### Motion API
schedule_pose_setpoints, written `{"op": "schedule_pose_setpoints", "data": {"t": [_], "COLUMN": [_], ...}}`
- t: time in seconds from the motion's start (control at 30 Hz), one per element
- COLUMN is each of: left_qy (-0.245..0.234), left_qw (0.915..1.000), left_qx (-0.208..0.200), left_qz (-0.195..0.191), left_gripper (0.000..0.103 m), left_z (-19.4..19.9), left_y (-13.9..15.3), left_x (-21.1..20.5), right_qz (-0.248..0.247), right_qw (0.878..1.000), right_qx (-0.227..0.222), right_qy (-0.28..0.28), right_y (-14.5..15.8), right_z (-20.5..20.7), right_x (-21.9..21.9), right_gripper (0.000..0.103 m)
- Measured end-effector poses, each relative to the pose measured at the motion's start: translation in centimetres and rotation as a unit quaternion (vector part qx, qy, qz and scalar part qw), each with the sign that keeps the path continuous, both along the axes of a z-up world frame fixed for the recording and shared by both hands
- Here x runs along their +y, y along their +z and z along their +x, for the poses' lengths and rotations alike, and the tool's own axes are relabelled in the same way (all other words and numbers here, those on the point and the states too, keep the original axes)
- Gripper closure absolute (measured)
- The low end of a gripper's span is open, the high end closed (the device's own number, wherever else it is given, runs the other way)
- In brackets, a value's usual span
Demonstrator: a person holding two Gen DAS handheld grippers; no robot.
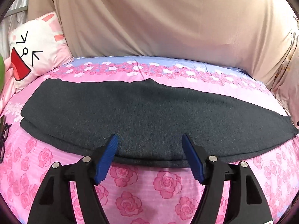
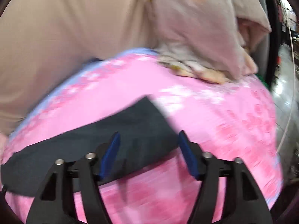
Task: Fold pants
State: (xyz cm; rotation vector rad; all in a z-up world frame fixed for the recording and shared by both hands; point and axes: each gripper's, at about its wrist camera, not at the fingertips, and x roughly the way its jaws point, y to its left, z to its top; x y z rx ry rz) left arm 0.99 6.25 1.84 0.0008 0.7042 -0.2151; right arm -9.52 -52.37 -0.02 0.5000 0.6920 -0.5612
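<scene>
Pants (image 1: pixel 142 115) lie folded flat (dark grey), left tongs (image 1: pixel 149 140) and right tongs (image 2: pixel 148 139) spread empty.

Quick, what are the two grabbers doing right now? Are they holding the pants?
Left gripper: open, holding nothing, over the pants.
Right gripper: open, holding nothing, over the pants' end.

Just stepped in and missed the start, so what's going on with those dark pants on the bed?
A person is folding dark pants on a pink rose-print bedspread, using a handheld gripper in each hand. The pants lie flat, already doubled into a long layered band. The left gripper hangs open over the near edge of the pants, gripping nothing. The right gripper is open too, over the end of the pants; its view is blurred. A cartoon pillow sits at the far left.
</scene>
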Motion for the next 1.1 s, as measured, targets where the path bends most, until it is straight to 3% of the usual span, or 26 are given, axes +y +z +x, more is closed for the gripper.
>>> {"op": "schedule_pose_setpoints", "data": {"t": [0.03, 0.1, 0.13, 0.17, 0.27, 0.4, 0.43, 0.47, 0.53, 0.6, 0.63, 0.67, 0.77, 0.83, 0.97, 1.1], "left_qy": [0.005, 0.01, 0.013, 0.018, 0.017, 0.012, 0.011, 0.011, 0.01, 0.008, 0.007, 0.008, 0.009, 0.009, 0.011, 0.013], "left_qw": [1.0, 0.9999, 0.9998, 0.9996, 0.9996, 0.9997, 0.9996, 0.9996, 0.9995, 0.9995, 0.9994, 0.9994, 0.9994, 0.9995, 0.9997, 0.9997], "left_qx": [0.002, 0.01, 0.013, 0.018, 0.019, 0.022, 0.024, 0.025, 0.028, 0.031, 0.032, 0.032, 0.031, 0.029, 0.022, 0.014], "left_qz": [0.0, -0.007, -0.009, -0.01, -0.009, 0.005, 0.007, 0.007, 0.006, 0.007, 0.008, 0.009, 0.008, 0.005, -0.003, -0.013], "left_gripper": [0.032, 0.032, 0.032, 0.032, 0.032, 0.03, 0.029, 0.029, 0.027, 0.026, 0.026, 0.026, 0.025, 0.022, 0.019, 0.017], "left_z": [0.0, 0.3, 0.4, 0.6, 0.5, 0.7, 0.7, 0.7, 0.8, 0.9, 0.9, 0.9, 0.9, 0.8, 0.6, 0.3], "left_y": [-0.1, -0.2, -0.2, -0.3, -0.4, -0.7, -0.8, -0.8, -0.9, -0.9, -0.9, -0.9, -0.9, -0.9, -0.8, -0.5], "left_x": [0.2, 0.4, 0.6, 0.7, 0.6, 0.1, 0.1, 0.0, 0.1, 0.0, 0.0, -0.1, 0.0, 0.1, 0.3, 0.7], "right_qz": [0.01, 0.02, 0.006, 0.004, -0.003, 0.022, 0.025, 0.027, 0.02, -0.005, -0.008, 0.002, 0.033, 0.048, 0.052, 0.04], "right_qw": [1.0, 0.999, 0.999, 0.999, 1.0, 0.999, 0.999, 0.999, 0.999, 0.998, 0.998, 0.998, 0.998, 0.994, 0.978, 0.958], "right_qx": [0.009, 0.026, 0.029, 0.035, 0.009, 0.024, 0.015, 0.014, 0.023, 0.047, 0.051, 0.048, 0.001, -0.051, -0.116, -0.14], "right_qy": [0.0, 0.004, 0.019, 0.026, 0.02, 0.012, 0.018, 0.021, 0.036, 0.042, 0.044, 0.047, 0.053, 0.081, 0.164, 0.247], "right_y": [-0.9, -2.1, -1.9, -1.6, -0.7, -2.1, -2.0, -2.0, -2.2, -2.2, -2.3, -2.3, -1.0, 1.6, 7.1, 10.5], "right_z": [0.2, 1.2, 1.4, 1.4, 0.1, 0.0, -0.2, -0.1, 0.4, 1.3, 1.5, 1.6, 1.4, 1.5, 3.6, 7.2], "right_x": [-1.1, -2.2, -1.6, -1.3, -0.7, -1.2, -1.2, -1.2, -0.6, 0.0, 0.2, 0.2, 0.8, 2.8, 9.1, 16.8], "right_gripper": [0.038, 0.048, 0.076, 0.097, 0.096, 0.079, 0.068, 0.046, 0.032, 0.051, 0.073, 0.089, 0.091, 0.091, 0.091, 0.091]}}
